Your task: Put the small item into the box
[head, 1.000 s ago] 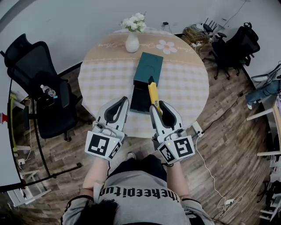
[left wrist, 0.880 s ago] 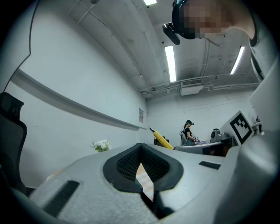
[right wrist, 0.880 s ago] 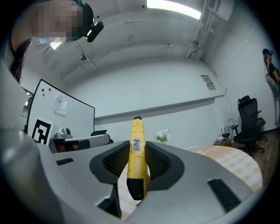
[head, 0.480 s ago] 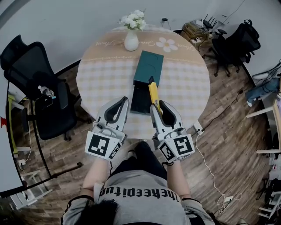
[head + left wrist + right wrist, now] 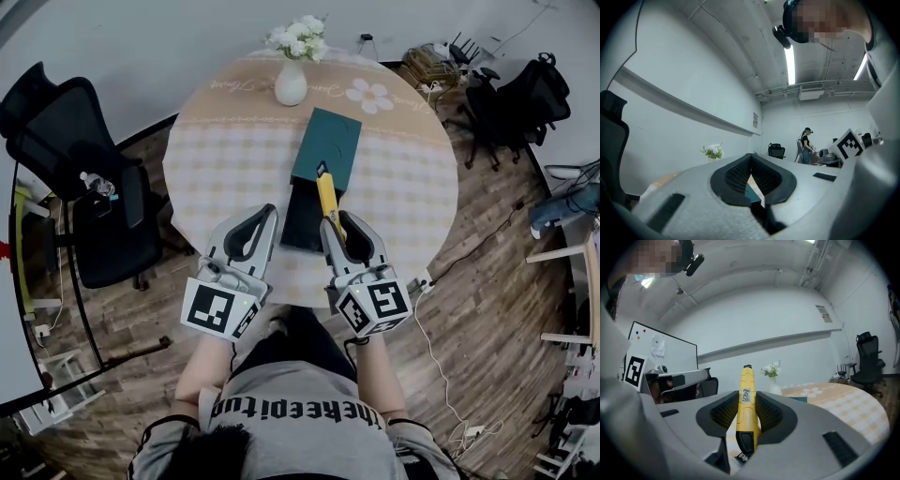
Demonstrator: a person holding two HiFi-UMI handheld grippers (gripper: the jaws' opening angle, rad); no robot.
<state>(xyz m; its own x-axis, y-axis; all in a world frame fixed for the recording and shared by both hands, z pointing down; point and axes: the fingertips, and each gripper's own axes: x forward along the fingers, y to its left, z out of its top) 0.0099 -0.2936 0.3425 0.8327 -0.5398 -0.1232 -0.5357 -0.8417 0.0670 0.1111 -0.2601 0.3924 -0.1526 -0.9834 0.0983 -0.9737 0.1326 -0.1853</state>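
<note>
A yellow utility knife (image 5: 326, 195) sticks forward out of my right gripper (image 5: 329, 225), which is shut on its handle. In the right gripper view the knife (image 5: 746, 399) stands upright between the pads of that gripper (image 5: 746, 397). The knife's tip hangs over the right edge of an open black box (image 5: 300, 217) on the round table (image 5: 225, 159). The box's teal lid (image 5: 328, 141) lies just beyond the box. My left gripper (image 5: 268, 214) hovers at the box's near left corner. Its jaws meet at the tips with nothing between them (image 5: 751, 157).
A white vase of flowers (image 5: 292, 82) stands at the table's far edge. A black office chair (image 5: 89, 187) stands left of the table and more chairs (image 5: 520, 94) at the far right. A cable (image 5: 441, 347) runs over the wooden floor. A person (image 5: 805, 145) stands far off.
The person has stepped slightly closer to the table, so box and table sit a little nearer. Both grippers keep their pose, and the right one still holds the knife.
</note>
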